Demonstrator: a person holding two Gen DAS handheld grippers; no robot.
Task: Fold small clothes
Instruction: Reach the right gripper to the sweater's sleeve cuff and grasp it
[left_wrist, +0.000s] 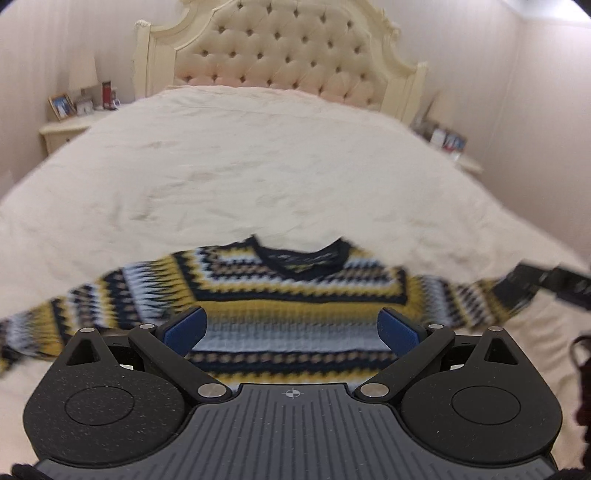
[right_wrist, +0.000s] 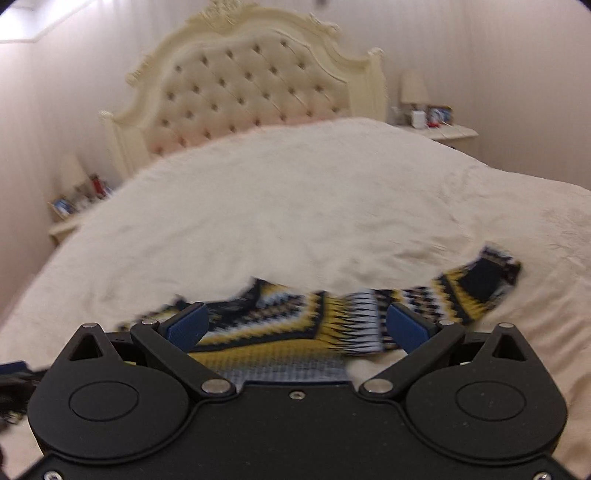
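A small knitted sweater (left_wrist: 295, 291) with yellow, navy and pale-blue zigzag bands lies flat on the cream bedspread (left_wrist: 258, 166), neck toward the headboard and both sleeves spread out. My left gripper (left_wrist: 291, 325) hovers over its body, open, with nothing between the blue pads (left_wrist: 186, 328). In the right wrist view the sweater (right_wrist: 295, 325) shows its right shoulder and sleeve, the dark cuff (right_wrist: 487, 277) lying out to the right. My right gripper (right_wrist: 295, 328) is open above that shoulder, holding nothing. The right gripper's dark finger (left_wrist: 546, 284) reaches in by the right cuff in the left wrist view.
A tufted cream headboard (left_wrist: 280, 51) stands at the far end of the bed. Nightstands with a lamp, photo frames and small items flank it on the left (left_wrist: 70, 122) and the right (right_wrist: 443, 129). Bedspread (right_wrist: 295, 206) stretches wide beyond the sweater.
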